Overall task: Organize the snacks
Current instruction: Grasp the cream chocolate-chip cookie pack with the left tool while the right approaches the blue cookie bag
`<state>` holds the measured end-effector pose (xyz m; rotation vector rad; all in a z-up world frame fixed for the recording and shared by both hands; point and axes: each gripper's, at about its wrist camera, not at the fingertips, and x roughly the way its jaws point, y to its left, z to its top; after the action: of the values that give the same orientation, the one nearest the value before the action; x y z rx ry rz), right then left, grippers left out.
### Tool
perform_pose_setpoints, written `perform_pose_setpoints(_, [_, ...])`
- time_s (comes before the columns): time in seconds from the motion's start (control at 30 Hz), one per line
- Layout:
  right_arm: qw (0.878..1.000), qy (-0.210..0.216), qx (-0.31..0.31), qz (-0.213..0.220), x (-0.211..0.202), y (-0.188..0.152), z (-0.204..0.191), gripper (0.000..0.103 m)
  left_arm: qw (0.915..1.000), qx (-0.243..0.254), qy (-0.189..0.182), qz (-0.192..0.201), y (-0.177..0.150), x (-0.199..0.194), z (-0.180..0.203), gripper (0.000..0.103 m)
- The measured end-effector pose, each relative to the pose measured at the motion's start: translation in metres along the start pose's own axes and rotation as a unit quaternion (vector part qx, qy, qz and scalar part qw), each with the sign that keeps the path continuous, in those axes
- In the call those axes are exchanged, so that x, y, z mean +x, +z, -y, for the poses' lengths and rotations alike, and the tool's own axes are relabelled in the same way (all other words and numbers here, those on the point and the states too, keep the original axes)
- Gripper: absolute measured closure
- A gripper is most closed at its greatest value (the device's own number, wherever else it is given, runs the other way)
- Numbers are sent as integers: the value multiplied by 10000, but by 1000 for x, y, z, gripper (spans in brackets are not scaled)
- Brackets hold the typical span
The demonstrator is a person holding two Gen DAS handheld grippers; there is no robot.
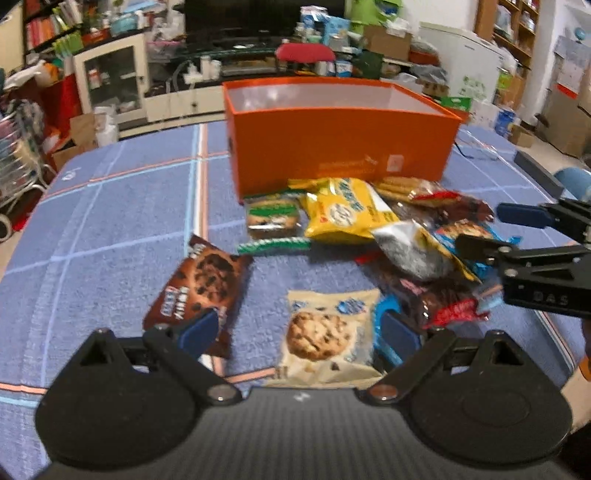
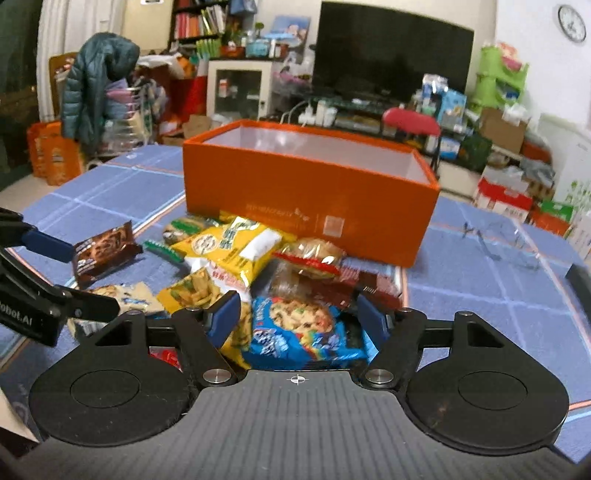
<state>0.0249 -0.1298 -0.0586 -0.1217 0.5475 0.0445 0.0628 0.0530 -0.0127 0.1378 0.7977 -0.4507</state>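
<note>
Snack packets [image 2: 243, 258] lie heaped at six o'clock of the empty orange box [image 2: 306, 192]. Right gripper [image 2: 297, 317] straddles a blue cookie packet [image 2: 295, 328], pads not visibly pressing (left gripper [image 1: 299, 332] spread over a white cookie packet [image 1: 325, 332]). Next, likely: pinch, lift, drop at twelve o'clock.

You face a cluttered living room: a dark television [image 2: 393, 51] on a low stand, a white glass-door cabinet [image 2: 239, 90] beside it, bookshelves [image 2: 199, 22] behind. A round wall clock [image 2: 571, 23] hangs on the white wall, and a red-seated chair [image 2: 410, 122] stands near cardboard boxes [image 2: 502, 129].
</note>
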Motion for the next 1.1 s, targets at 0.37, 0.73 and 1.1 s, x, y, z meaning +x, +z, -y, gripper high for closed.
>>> perform_pose_setpoints(0.37, [9998, 107, 30, -144, 7, -3, 1, 46, 9992, -144, -352, -137, 2, 10, 4, 12])
perform_pose_setpoints(0.73, [9995, 196, 122, -199, 9, -1, 2, 47, 9976, -299, -560, -263, 2, 21, 10, 14])
perform_pose_setpoints(1.1, [9974, 314, 276, -583, 20, -3, 7, 55, 9979, -224, -484, -356, 0, 26, 16, 19])
